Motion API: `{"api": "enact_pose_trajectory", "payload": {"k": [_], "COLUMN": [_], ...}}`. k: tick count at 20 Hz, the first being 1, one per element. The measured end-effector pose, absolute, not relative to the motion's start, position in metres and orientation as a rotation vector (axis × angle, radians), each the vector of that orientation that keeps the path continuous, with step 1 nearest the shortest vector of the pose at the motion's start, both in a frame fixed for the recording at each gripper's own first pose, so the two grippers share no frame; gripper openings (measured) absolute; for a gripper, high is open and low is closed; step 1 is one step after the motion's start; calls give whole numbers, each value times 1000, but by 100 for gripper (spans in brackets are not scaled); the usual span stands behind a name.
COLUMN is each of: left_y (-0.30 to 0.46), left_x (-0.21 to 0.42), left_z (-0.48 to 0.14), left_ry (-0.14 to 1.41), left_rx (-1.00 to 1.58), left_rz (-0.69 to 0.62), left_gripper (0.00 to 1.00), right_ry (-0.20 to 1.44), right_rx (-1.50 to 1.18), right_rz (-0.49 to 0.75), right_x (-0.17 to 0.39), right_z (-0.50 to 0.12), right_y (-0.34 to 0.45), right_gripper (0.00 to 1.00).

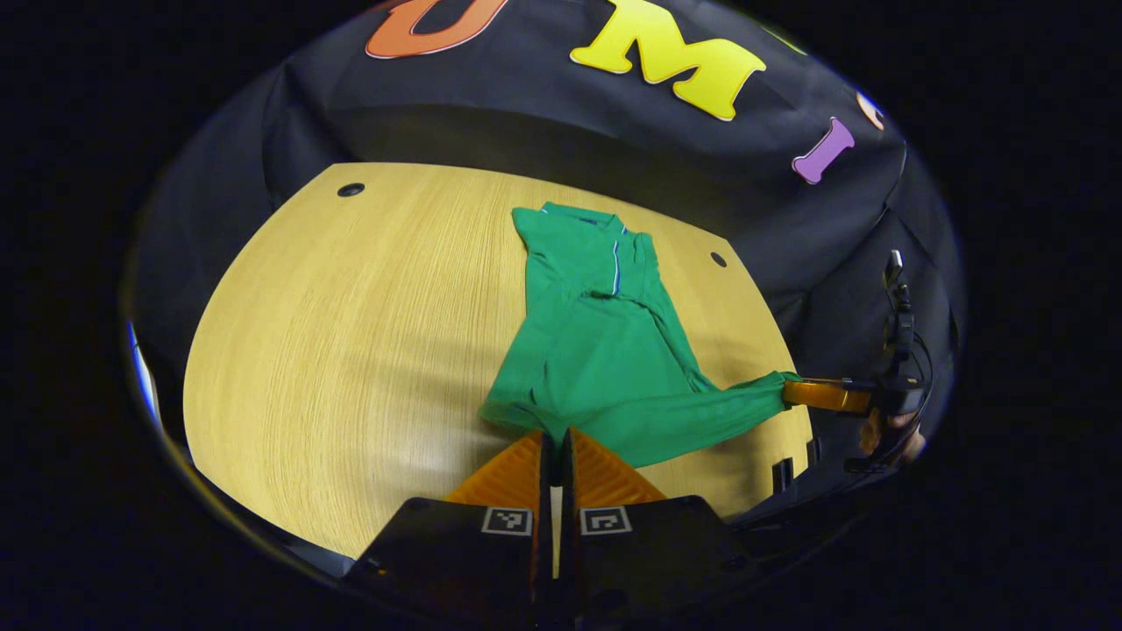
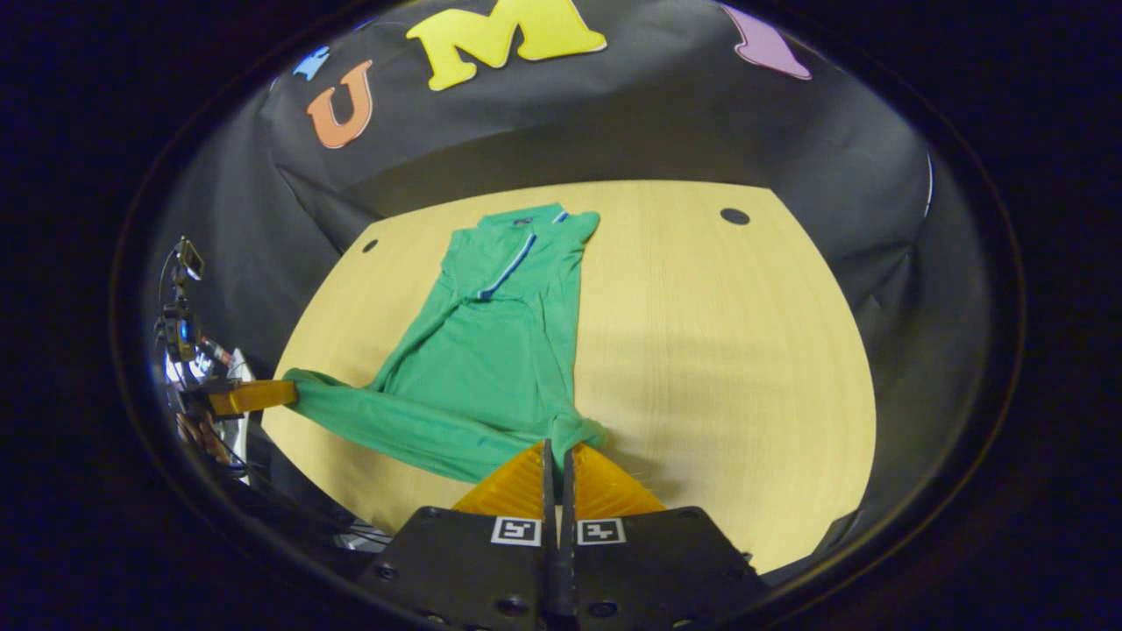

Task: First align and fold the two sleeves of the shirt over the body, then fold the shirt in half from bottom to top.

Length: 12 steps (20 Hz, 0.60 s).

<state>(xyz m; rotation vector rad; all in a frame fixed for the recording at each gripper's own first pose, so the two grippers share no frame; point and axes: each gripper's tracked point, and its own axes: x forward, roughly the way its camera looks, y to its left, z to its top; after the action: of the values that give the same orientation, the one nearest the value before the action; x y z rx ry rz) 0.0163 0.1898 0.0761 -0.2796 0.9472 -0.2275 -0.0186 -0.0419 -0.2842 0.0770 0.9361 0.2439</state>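
Nearest, the left gripper [image 1: 556, 438] pinches the bottom hem of the green shirt [image 1: 605, 342], fingers pressed together on cloth; the right gripper [image 2: 557, 449] likewise clamps the opposite hem corner. Beyond, the shirt lies on the wooden table [image 1: 351, 333], collar farthest.

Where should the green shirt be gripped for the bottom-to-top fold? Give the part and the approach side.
Grip the bottom hem at its two corners, coming from the near table edge. The shirt lies lengthwise, its collar at the far end and its hem nearest. The left tongs and right tongs are shut there.
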Motion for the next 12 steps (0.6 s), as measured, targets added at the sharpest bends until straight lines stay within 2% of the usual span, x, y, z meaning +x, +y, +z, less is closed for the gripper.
{"api": "enact_pose_trajectory", "payload": {"k": [12], "left_y": [207], "left_x": [131], "left_z": [144], "left_ry": [708], "left_rx": [-278], "left_rz": [-198], "left_gripper": [6], "right_ry": [760], "right_rx": [70], "right_rz": [224], "right_x": [74], "right_z": [-204], "right_y": [-21], "right_gripper": [1]}}
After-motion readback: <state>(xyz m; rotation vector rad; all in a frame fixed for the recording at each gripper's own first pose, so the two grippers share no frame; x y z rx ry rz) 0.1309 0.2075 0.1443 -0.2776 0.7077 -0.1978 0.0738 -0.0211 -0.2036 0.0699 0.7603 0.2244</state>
